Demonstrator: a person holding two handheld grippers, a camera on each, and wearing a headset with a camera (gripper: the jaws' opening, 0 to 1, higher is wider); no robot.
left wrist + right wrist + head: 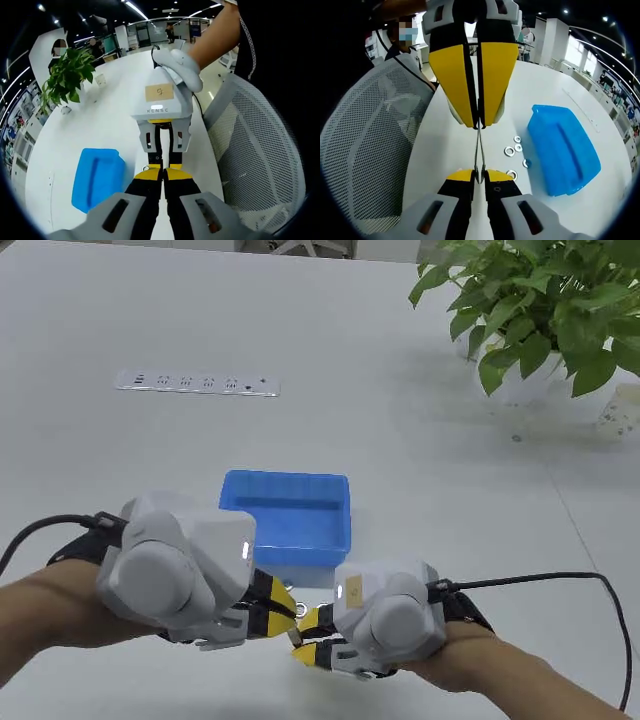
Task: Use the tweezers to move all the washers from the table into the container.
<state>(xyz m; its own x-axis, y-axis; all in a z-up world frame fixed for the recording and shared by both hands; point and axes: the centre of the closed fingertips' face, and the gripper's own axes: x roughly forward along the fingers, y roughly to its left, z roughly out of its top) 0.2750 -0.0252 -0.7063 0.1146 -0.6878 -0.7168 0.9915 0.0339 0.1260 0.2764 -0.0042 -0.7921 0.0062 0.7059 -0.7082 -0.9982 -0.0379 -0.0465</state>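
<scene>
The blue container [300, 545] sits mid-frame in the head view. Below it the left gripper [280, 608] and right gripper [310, 635] meet nose to nose, both pinched narrow on the tweezers [479, 147], probably to reseat them. The washers [509, 151] lie centre-right in the right gripper view, just beside the container

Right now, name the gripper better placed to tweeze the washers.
Right gripper, likely: its jaws are shut on the tweezers, and the washers lie just beside its tips, the blue container beyond. The left gripper grips the tweezers' other end.
</scene>
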